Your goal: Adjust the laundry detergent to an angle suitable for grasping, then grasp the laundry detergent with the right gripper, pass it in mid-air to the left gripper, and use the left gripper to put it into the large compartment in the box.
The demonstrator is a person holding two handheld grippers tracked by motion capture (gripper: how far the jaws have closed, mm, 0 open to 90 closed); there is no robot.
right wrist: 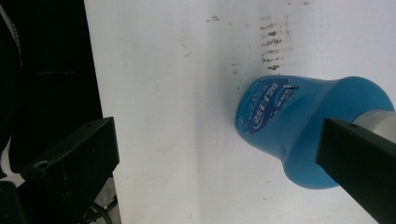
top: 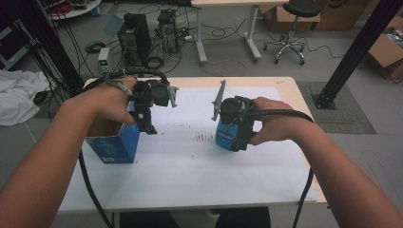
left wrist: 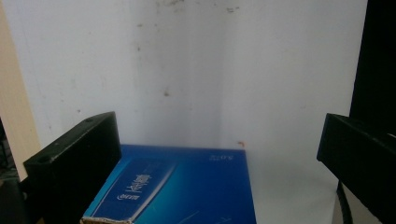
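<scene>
hovering above the white-covered counter (top: 190,166), both claws hang released, jaws spread wide and grasping nothing. nearest the person, the left claw (top: 148,124) sits over the right edge of an open blue box (top: 114,142) standing at the counter's left side; in the left gripper view the box's blue face (left wrist: 187,191) lies between the jaws without touching either. a little farther in, the right claw (top: 233,137) hangs over a blue bottle (top: 227,135) standing near the counter's middle, beside a patch of brown specks (top: 205,137). in the right gripper view the bottle (right wrist: 299,126) sits toward one jaw, not yet pinched. judging from this, the work is at its start: bottle still outside the box, grasp yet to come. both the box and the bottle carry white lettering, too blurred to read. beyond the counter, computer towers (top: 135,35) and a stool (top: 290,28) stand on the floor.
</scene>
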